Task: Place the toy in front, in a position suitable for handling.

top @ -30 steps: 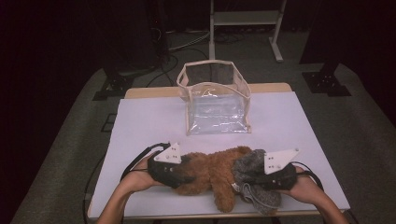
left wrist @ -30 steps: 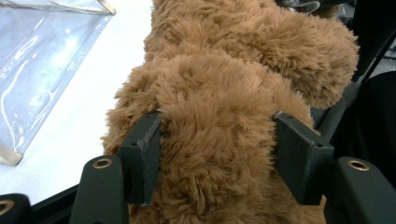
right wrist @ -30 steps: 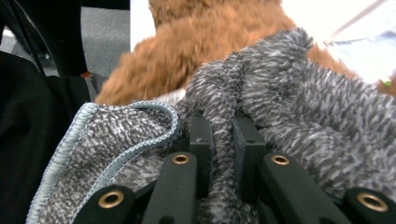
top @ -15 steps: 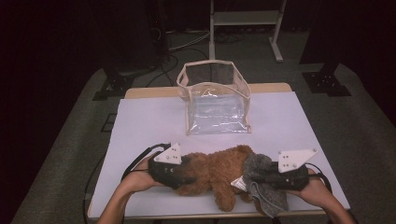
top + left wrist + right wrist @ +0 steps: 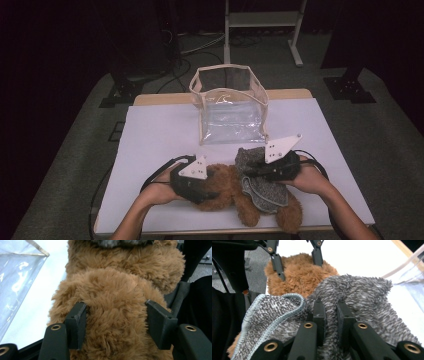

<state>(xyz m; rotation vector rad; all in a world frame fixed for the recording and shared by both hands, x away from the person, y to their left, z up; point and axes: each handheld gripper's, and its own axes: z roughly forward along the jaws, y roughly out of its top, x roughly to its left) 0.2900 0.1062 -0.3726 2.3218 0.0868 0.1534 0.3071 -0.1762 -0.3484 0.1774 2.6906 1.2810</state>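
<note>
Teddy bear (image 5: 225,187) near table edge (image 5: 230,230), cloth (image 5: 262,187) draped

bag (image 5: 231,107): far centre of table (image 5: 150,135), standing
plush toy (image 5: 225,187): near centre, in front of bag
cloth (image 5: 260,182): on toy's right part
left gripper (image 5: 192,180): at toy's left
right gripper (image 5: 272,167): on cloth, right

My table (image 5: 150,150) is white-topped. The clear bag (image 5: 231,107) stands at twelve o'clock; my brown bear (image 5: 235,192) lies at six, grey cloth (image 5: 262,187) over it.
</note>
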